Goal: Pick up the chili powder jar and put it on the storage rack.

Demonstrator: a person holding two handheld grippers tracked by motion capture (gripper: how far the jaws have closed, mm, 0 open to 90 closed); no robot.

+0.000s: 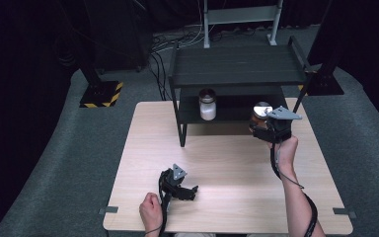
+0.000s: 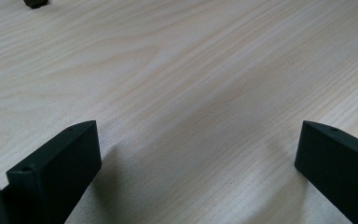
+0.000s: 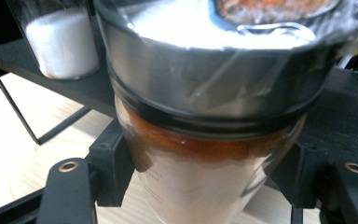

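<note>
Jar (image 1: 259,116) of orange-brown powder is clamped in the right gripper (image 1: 265,124), both black jaws pressing its glass sides below the metal lid, as seen in the right gripper view. Long axis of the jar runs roughly upright, lid uppermost. It is held at the right front of the black shelf (image 1: 237,69), level with the lower tier. A second jar (image 1: 207,104), holding white powder, stands upright on that lower tier, well apart to the left. The left gripper (image 1: 190,190) rests low over the wooden surface (image 1: 227,163) near its front edge, jaws spread wide with nothing between them.
</note>
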